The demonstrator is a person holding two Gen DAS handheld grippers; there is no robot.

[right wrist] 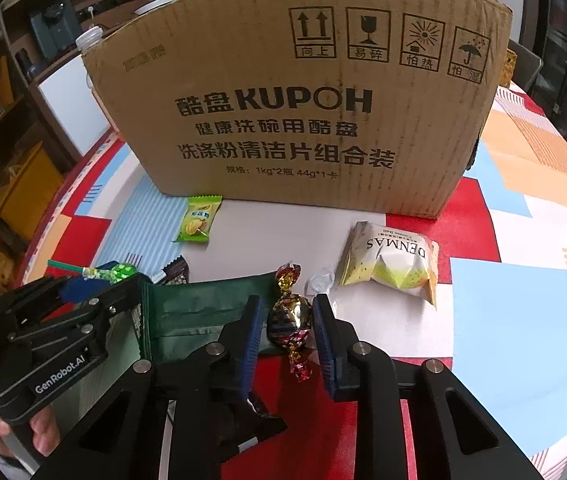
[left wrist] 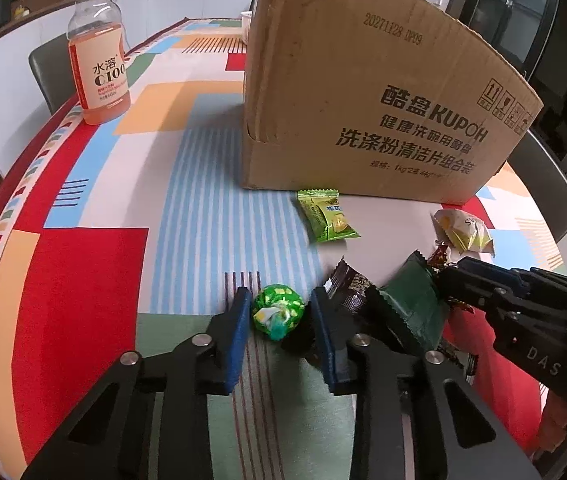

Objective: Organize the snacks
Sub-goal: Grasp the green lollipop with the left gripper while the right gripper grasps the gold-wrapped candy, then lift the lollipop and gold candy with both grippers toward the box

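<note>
Jaws apart on both: left gripper [left wrist: 279, 316] flanking round green-wrapped lollipop [left wrist: 277, 309]; right gripper [right wrist: 288, 326] flanking gold-foil twist-wrapped candy [right wrist: 289, 316], long axis running between fingers.

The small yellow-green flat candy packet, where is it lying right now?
The small yellow-green flat candy packet lies on the patterned tablecloth, just in front of the brown cardboard box near its left end, beyond both grippers and left of the white DENMAS pouch.

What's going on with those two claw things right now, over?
Left gripper open, fingers either side of green lollipop. Right gripper open around foil candy. Neither clamped yet. Cardboard box stands behind, nothing blocking.
</note>
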